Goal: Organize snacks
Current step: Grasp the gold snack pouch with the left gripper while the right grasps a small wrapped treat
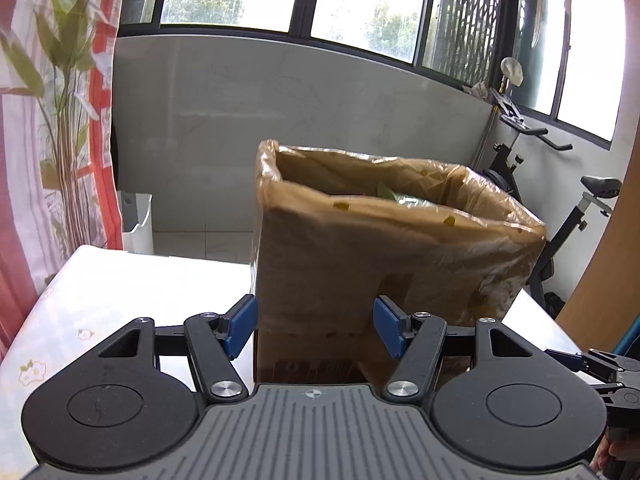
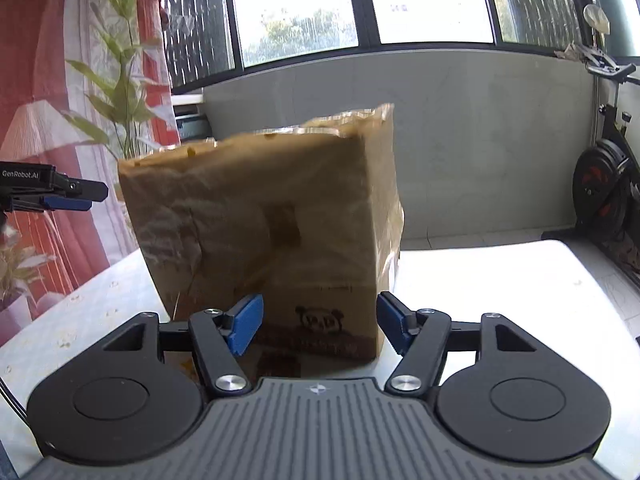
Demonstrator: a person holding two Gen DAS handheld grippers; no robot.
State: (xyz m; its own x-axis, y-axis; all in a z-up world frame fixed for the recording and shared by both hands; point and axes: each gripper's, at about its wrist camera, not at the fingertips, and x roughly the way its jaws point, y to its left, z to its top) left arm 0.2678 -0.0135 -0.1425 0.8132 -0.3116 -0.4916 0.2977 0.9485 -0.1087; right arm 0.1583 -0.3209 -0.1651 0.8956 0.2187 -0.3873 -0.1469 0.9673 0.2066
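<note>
the tall cardboard box [image 1: 384, 248] lined with a plastic bag stands on the table [image 1: 100, 312], snacks barely visible inside (it looks top-heavy); a nudge low down could tip it. left gripper [image 1: 315, 328] is partly open, empty; right gripper [image 2: 320, 326] likewise, both just before the box.

I count: one cardboard box [image 1: 360, 264] lined with plastic bag, frame centre. One table [image 1: 120, 292] under it. Two grippers: left gripper [image 1: 314, 326], right gripper [image 2: 318, 322]. One exercise bike [image 1: 560, 208], right edge. One curtain [image 1: 52, 120], left edge.
</note>
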